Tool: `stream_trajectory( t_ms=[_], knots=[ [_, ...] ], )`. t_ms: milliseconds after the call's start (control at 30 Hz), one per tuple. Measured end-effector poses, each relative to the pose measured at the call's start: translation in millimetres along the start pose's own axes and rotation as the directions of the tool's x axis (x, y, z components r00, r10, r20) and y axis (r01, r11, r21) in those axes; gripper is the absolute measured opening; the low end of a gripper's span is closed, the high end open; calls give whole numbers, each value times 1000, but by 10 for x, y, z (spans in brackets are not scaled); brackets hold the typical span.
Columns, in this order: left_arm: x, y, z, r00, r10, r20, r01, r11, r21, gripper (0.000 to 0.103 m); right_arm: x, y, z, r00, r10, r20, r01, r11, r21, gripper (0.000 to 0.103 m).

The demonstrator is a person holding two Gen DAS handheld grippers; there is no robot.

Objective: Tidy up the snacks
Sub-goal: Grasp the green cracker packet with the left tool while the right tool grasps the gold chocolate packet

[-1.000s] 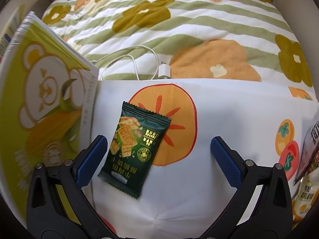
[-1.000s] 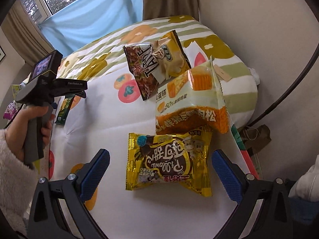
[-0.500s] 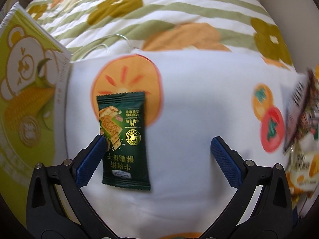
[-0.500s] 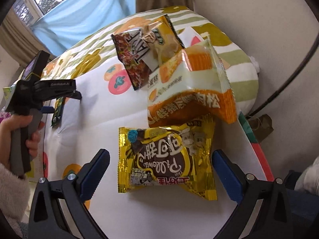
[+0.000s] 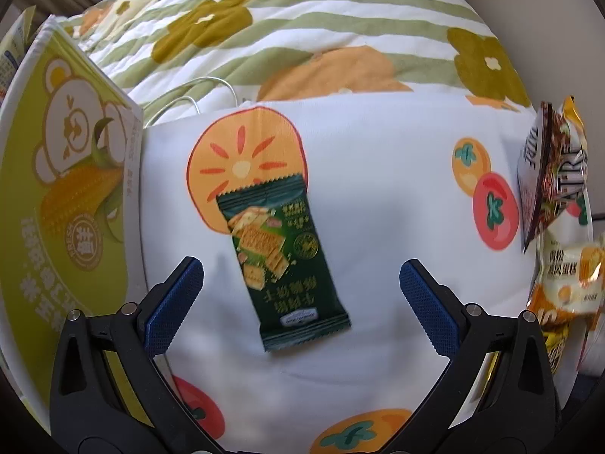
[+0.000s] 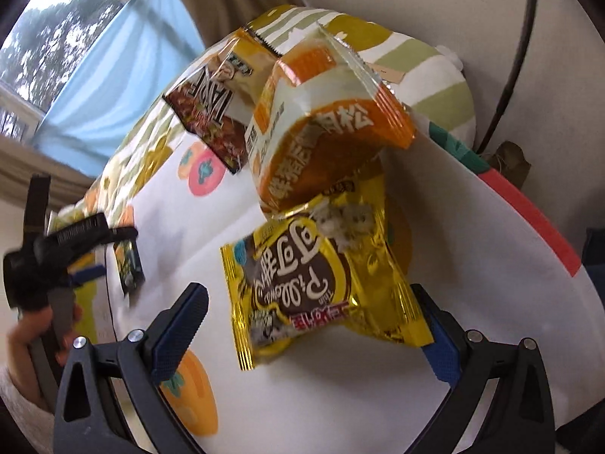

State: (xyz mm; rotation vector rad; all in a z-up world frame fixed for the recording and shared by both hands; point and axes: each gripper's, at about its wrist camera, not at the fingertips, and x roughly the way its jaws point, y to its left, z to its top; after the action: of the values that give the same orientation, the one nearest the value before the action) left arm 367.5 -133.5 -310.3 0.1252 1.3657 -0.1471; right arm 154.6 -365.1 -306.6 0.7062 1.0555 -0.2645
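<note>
A small dark green cracker packet (image 5: 283,268) lies flat on the white fruit-print sheet (image 5: 378,196), between the blue pads of my open left gripper (image 5: 300,289), nearer the left pad. In the right wrist view my right gripper (image 6: 314,325) stands open around a yellow chocolate-snack bag (image 6: 314,283). An orange and white cake bag (image 6: 321,128) leans over the yellow bag's far end. A brown and yellow bag (image 6: 215,106) stands behind it. The left gripper (image 6: 81,253) and green packet (image 6: 130,265) show at far left there.
A tall green box with a bear and corn picture (image 5: 64,189) stands at the left edge of the bed. A white cable (image 5: 181,98) lies by the striped quilt (image 5: 302,22). The wall and a dark cord (image 6: 514,56) sit at right. A hand (image 6: 34,336) holds the left gripper.
My left gripper has swung so the green packet now sits centred between its fingers instead of by the left pad. My right gripper moved closer and tilted, with the yellow bag now between its fingers.
</note>
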Motion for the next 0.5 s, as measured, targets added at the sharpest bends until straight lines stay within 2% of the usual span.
stream_trajectory(
  t_ms=[133,233,300,333,367,433,500],
  knots=[
    [60,66,-3,1000,0,-9,0,1000,-16,102,4,21,-7,1000,-7,17,7,1000,15,102],
    [108,72,48,1000,11,1,-11,1000,-10,94,30,84,-39,1000,3,-7,-3,1000,-18,102],
    [142,67,61,1000,22,-2,-22,1000,4,87,18,145,-84,1000,1,-28,-4,997,-82,102],
    [163,76,64,1000,16,-7,-16,1000,3,77,-14,185,-107,1000,-19,-23,16,991,-131,102],
    [168,94,59,1000,0,-6,0,1000,-4,76,-58,228,-116,999,-53,-11,50,979,-200,102],
    [163,116,49,1000,-7,6,7,1000,-9,74,-128,266,-103,995,-98,10,96,946,-309,102],
    [157,104,33,1000,-9,16,9,1000,-1,71,-195,293,-35,992,-120,28,120,895,-429,102]
  ],
)
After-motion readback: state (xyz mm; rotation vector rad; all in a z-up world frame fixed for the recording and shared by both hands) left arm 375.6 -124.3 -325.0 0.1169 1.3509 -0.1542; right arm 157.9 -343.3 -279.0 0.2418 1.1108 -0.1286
